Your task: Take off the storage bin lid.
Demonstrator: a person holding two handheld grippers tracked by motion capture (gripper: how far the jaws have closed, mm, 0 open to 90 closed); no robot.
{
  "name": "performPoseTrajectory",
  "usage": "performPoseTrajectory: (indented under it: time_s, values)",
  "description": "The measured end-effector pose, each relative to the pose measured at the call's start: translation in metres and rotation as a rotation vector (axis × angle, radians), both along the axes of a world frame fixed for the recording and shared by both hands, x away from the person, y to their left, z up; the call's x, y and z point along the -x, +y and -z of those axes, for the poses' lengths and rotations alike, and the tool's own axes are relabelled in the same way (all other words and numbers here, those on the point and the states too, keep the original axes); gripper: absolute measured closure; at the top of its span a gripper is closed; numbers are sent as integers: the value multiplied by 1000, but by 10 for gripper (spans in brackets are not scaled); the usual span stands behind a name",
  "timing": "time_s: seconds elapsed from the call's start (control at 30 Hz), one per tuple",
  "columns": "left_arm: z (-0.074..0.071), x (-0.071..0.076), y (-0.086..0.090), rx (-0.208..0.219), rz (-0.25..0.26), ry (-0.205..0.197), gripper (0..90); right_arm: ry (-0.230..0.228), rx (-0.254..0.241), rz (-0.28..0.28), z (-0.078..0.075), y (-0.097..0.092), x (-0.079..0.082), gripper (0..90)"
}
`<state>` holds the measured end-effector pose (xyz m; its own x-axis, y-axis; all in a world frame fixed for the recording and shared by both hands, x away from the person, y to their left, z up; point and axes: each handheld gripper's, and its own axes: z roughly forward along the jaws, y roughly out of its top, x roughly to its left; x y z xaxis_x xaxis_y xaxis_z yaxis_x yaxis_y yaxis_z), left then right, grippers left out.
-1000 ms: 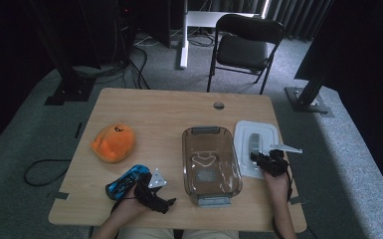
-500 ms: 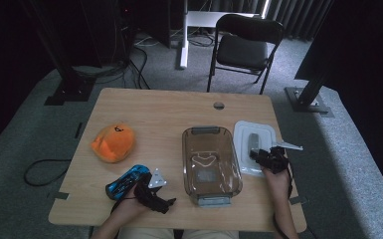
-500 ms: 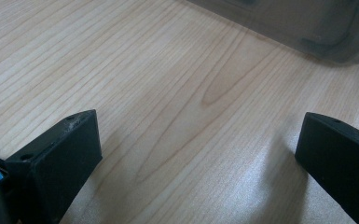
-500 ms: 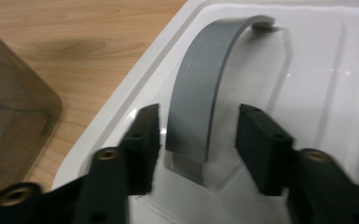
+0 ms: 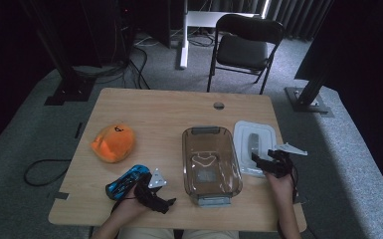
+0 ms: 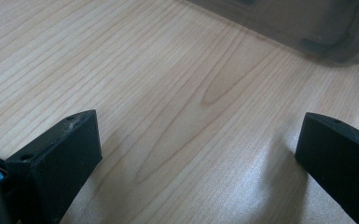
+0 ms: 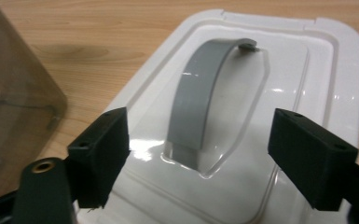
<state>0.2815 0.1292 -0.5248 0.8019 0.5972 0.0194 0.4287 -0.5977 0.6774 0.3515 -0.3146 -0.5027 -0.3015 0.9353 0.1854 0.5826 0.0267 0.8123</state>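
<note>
A white lid [image 5: 253,144] with a grey arched handle [image 7: 205,102] lies flat on the wooden table [image 5: 169,114], right of a smoky clear plastic bin [image 5: 210,164]. My right gripper [image 7: 205,140] hovers over the lid's near end. Its jaws have just been opening and now stand wide, one on each side of the handle without touching it. In the high view this right gripper [image 5: 258,162] points at the lid from the near right. My left gripper [image 6: 205,140] rests open over bare wood, with the bin's corner [image 6: 307,23] ahead. In the high view the left gripper [image 5: 168,203] sits at the near edge.
An orange plush toy [image 5: 113,143] sits on the left part of the table, and a blue object [image 5: 127,180] lies just left of my left hand. A small round grommet [image 5: 219,105] marks the far side. A black chair [image 5: 243,47] stands beyond the table.
The right gripper's jaws have gone from shut to wide open above the lid. Both hands have stayed nearly where they were.
</note>
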Motion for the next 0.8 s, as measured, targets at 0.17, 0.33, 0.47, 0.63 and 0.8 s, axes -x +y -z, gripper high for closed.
performPoseTrajectory:
  time_s: [0.17,0.33,0.47,0.63,0.8]
  values:
    - [0,1,0,0,1,0,7,-37,35,-29,-1,4,9,132]
    - [0,2,0,1,3,-1,7,-110,33,-76,1,5,23,129]
    - [-1,4,-1,-7,-10,4,8,-104,51,-104,5,8,35,129]
    - [-3,4,-2,-19,-6,13,8,-86,61,-140,13,13,47,129]
    - [-14,5,1,-7,-4,10,8,-75,63,-180,16,22,57,130]
